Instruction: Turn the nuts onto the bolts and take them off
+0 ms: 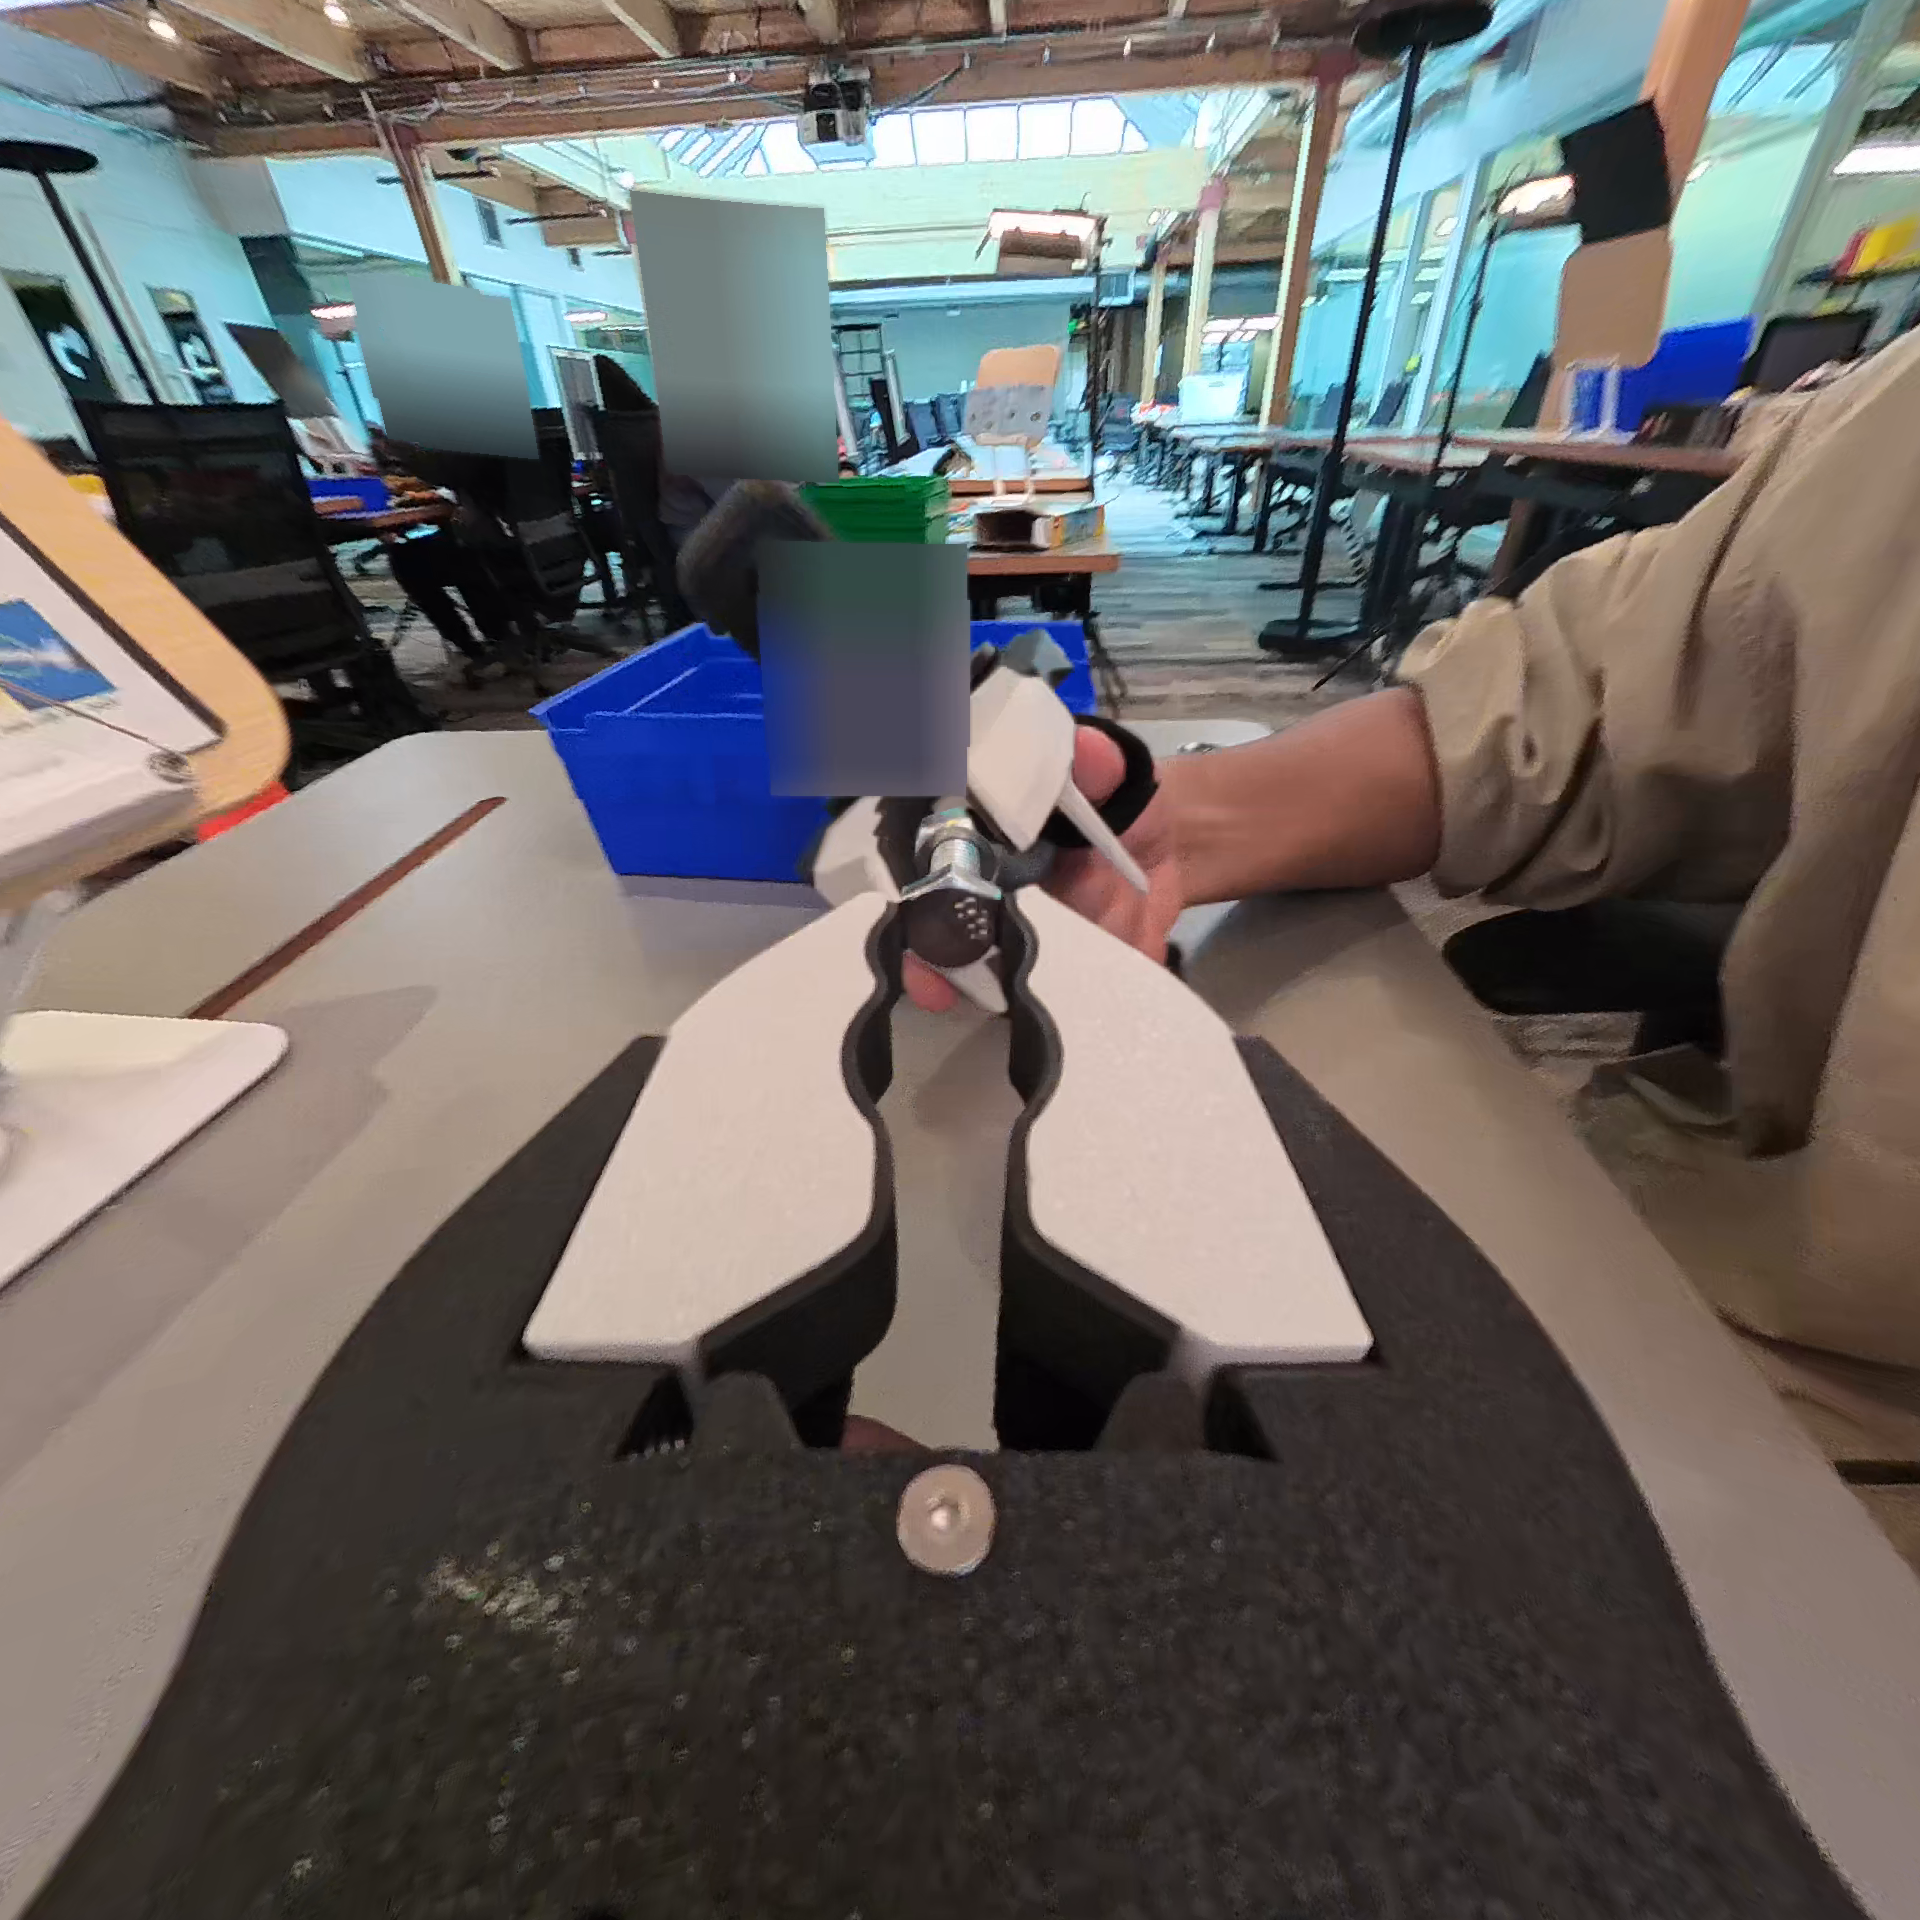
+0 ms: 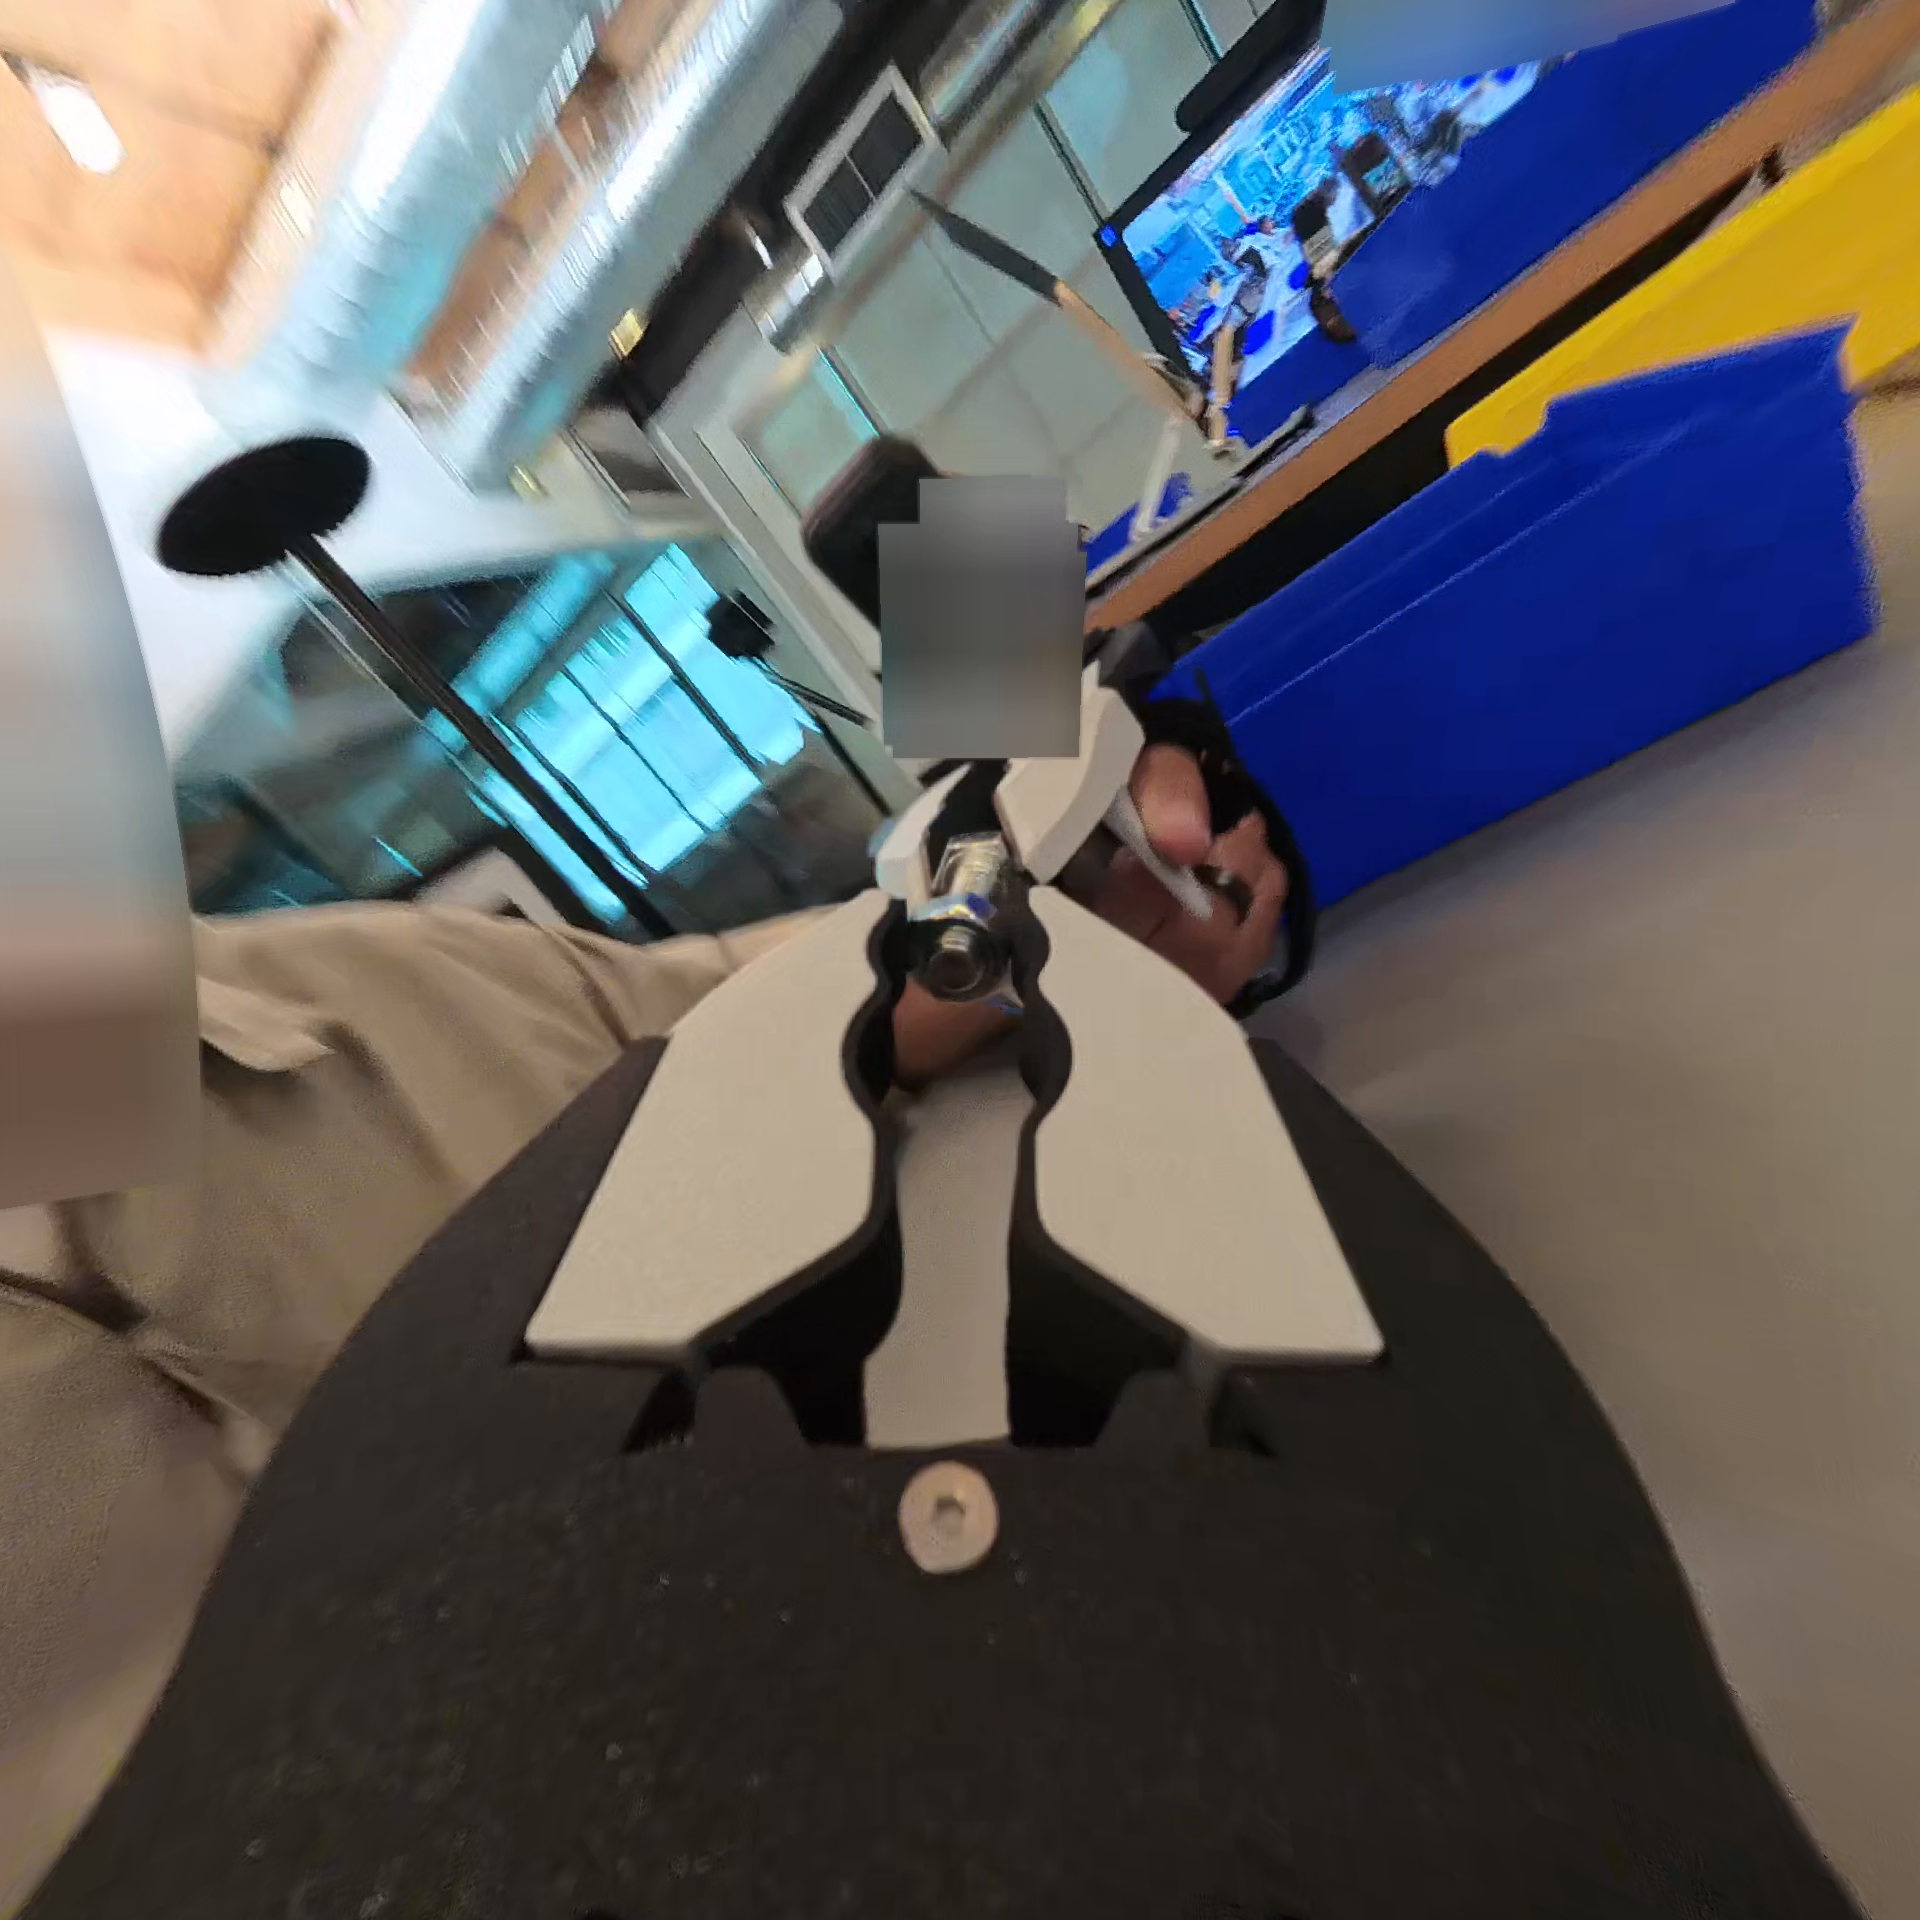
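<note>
A silver bolt is held in the air between my two grippers, which face each other tip to tip. In the left wrist view my left gripper [image 1: 951, 928] is shut on the bolt's dark marked head [image 1: 958, 920]. The threaded shaft [image 1: 949, 858] runs away from it to a nut [image 1: 943, 827] held by the right gripper's white fingers [image 1: 1023, 764]. In the right wrist view my right gripper [image 2: 958, 928] is shut on the nut [image 2: 948, 908]. The shaft's end [image 2: 956, 966] pokes through the nut toward the camera. The left gripper's fingers [image 2: 1070, 800] show beyond it. This view is tilted and blurred.
A blue bin [image 1: 681, 774] stands on the grey table [image 1: 499, 935] just beyond the grippers; it also shows in the right wrist view [image 2: 1538, 665]. A white stand base [image 1: 114, 1101] lies at the left. A person's tan sleeve [image 1: 1662, 727] reaches in from the right.
</note>
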A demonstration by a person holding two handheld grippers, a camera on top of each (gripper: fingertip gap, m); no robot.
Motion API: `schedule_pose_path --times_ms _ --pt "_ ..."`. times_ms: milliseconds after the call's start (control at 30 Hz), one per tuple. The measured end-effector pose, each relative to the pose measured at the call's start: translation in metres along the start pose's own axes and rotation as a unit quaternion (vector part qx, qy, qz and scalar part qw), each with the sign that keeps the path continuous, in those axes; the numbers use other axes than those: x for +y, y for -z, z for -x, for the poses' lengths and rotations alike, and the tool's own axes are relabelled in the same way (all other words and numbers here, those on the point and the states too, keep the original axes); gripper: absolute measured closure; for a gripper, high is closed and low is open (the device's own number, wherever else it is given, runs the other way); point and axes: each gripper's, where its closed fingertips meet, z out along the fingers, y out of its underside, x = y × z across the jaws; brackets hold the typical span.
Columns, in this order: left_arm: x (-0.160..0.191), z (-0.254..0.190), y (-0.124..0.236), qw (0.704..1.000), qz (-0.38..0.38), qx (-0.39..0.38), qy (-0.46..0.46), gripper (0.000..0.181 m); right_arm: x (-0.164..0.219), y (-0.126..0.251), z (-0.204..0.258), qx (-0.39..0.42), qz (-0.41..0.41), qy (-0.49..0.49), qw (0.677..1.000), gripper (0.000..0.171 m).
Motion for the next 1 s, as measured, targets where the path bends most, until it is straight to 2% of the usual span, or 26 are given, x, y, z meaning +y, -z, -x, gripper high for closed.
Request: schedule_pose_path --times_ms 100,167,233,300,333,400,467,500,567,667,700,767,900,933,967,1000 --pt "0.000 -0.006 -0.003 0.998 -0.014 0.033 0.045 0.164 0.007 0.003 0.001 0.056 0.051 0.182 0.980 0.152" --pt "0.003 -0.011 -0.005 0.997 -0.011 0.053 0.063 0.164 0.016 0.007 -0.001 0.102 0.099 0.354 0.924 0.152" --pt "0.009 -0.018 -0.010 0.995 0.003 0.069 0.071 0.164 0.022 0.012 -0.001 0.124 0.129 0.481 0.858 0.152" --pt "0.013 -0.018 -0.011 0.994 0.007 0.072 0.076 0.164 0.024 0.015 -0.003 0.138 0.142 0.534 0.822 0.152" --pt "0.013 -0.018 -0.011 0.994 0.007 0.072 0.076 0.164 0.024 0.015 -0.003 0.140 0.141 0.539 0.818 0.152" --pt "0.011 -0.019 -0.011 0.995 0.006 0.072 0.066 0.164 0.024 0.014 0.000 0.129 0.123 0.517 0.838 0.152" --pt "0.007 -0.018 -0.010 0.997 -0.001 0.060 0.049 0.164 0.023 0.012 0.005 0.098 0.097 0.451 0.882 0.140" --pt "0.003 -0.018 -0.008 0.997 -0.008 0.056 0.043 0.164 0.019 0.011 0.006 0.089 0.083 0.406 0.905 0.133" --pt "-0.004 -0.011 -0.004 0.999 -0.021 0.032 0.023 0.164 0.011 0.010 0.003 0.077 0.057 0.303 0.948 0.128" --pt "-0.008 -0.003 0.002 1.000 -0.017 -0.001 -0.015 0.164 0.001 0.008 -0.002 0.031 0.011 0.119 0.992 0.125" --pt "-0.009 -0.001 0.004 1.000 -0.016 -0.011 -0.023 0.164 -0.001 0.007 -0.002 0.009 -0.005 0.059 0.998 0.129" --pt "-0.009 0.001 0.004 0.999 -0.013 -0.018 -0.031 0.164 -0.002 0.005 -0.001 -0.036 -0.023 -0.029 0.999 0.125" --pt "-0.002 0.004 0.003 0.998 0.005 -0.032 -0.053 0.164 -0.008 0.001 0.008 -0.089 -0.062 -0.106 0.988 0.127" --pt "-0.001 0.003 0.002 0.998 0.006 -0.029 -0.055 0.164 -0.007 0.000 0.007 -0.088 -0.062 -0.122 0.987 0.134" --pt "-0.002 0.002 0.002 0.998 0.004 -0.026 -0.054 0.164 -0.005 -0.002 0.004 -0.079 -0.058 -0.133 0.986 0.148" --pt "-0.003 0.002 0.002 0.998 0.003 -0.028 -0.055 0.164 -0.003 -0.002 0.002 -0.075 -0.053 -0.139 0.986 0.152"
